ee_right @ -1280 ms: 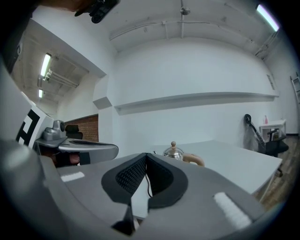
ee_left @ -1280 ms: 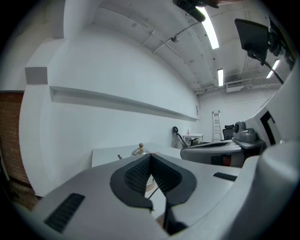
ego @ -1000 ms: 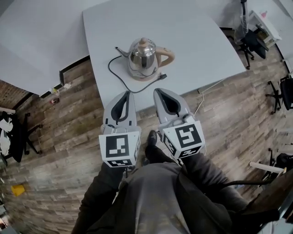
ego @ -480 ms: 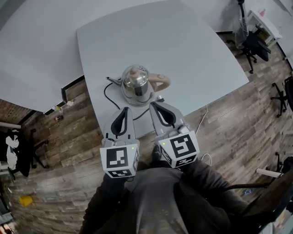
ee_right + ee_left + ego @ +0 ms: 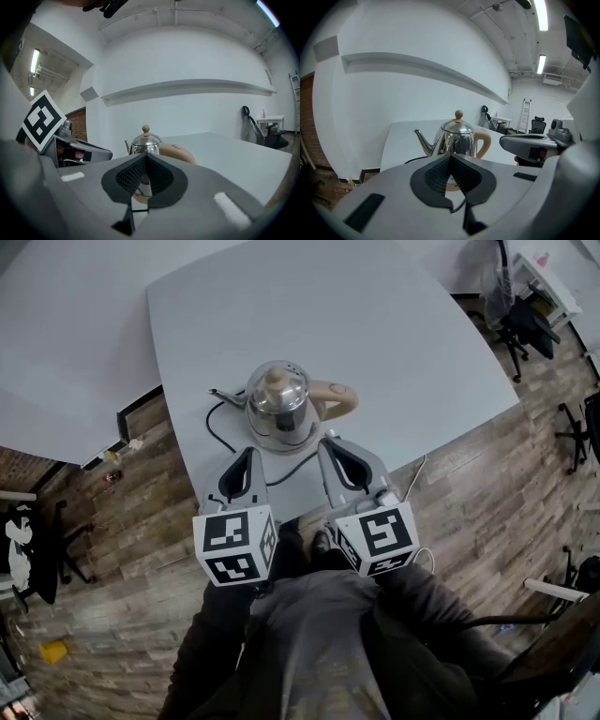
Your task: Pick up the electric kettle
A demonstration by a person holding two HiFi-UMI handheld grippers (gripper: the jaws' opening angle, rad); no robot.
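- Both grippers are now sitting closer to the electric kettle than a second ago, and their tips are now reaching over the near edge of the white table.
- Left gripper is keeping its jaws pressed together, with nothing between them.
- Right gripper is doing the same: jaws together, empty.
- Kettle is standing upright on the table, just in front of both tips, with its spout pointing left and its beige handle pointing right.
- Black cord is curling on the table beside the kettle.
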